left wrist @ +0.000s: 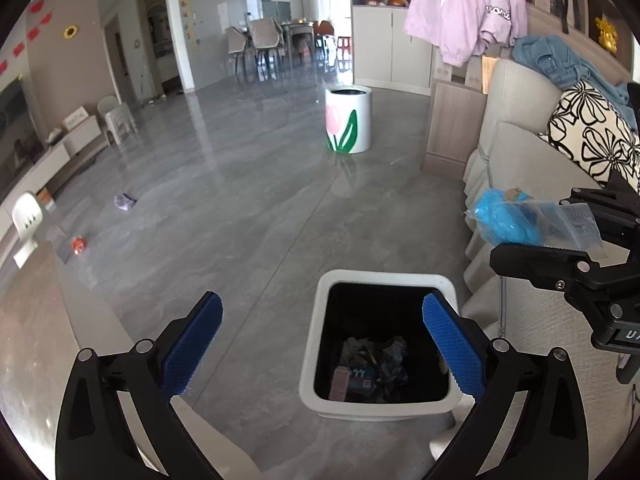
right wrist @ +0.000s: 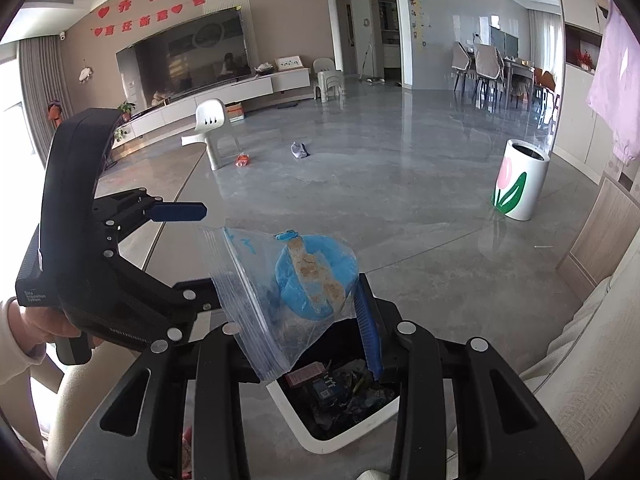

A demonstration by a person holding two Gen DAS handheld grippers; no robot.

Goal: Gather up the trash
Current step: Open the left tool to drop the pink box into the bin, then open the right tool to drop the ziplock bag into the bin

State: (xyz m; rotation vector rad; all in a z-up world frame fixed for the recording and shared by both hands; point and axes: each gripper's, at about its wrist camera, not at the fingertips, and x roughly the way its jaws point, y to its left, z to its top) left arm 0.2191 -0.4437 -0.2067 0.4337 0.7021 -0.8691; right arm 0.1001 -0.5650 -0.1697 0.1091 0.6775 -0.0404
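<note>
The right gripper (right wrist: 304,320) pinches a clear plastic bag (right wrist: 280,292) holding something blue, directly above the white trash bin (left wrist: 312,360). To its left, the left gripper (left wrist: 322,350) hangs wide apart over the same bin.

A clear plastic zip bag (right wrist: 276,300) holding a blue crumpled lump smeared with brown sits at the centre of the right wrist view, pinched in the right tongs (right wrist: 296,340) and tilted over a white square-rimmed trash bin with a black liner (left wrist: 380,344). The bin stands upright on the grey floor at lower centre of the left wrist view, with wrappers and dark scraps at its bottom. A small purple crumpled scrap (left wrist: 125,201) and a red-orange scrap (left wrist: 78,245) lie on the floor at mid left.
</note>
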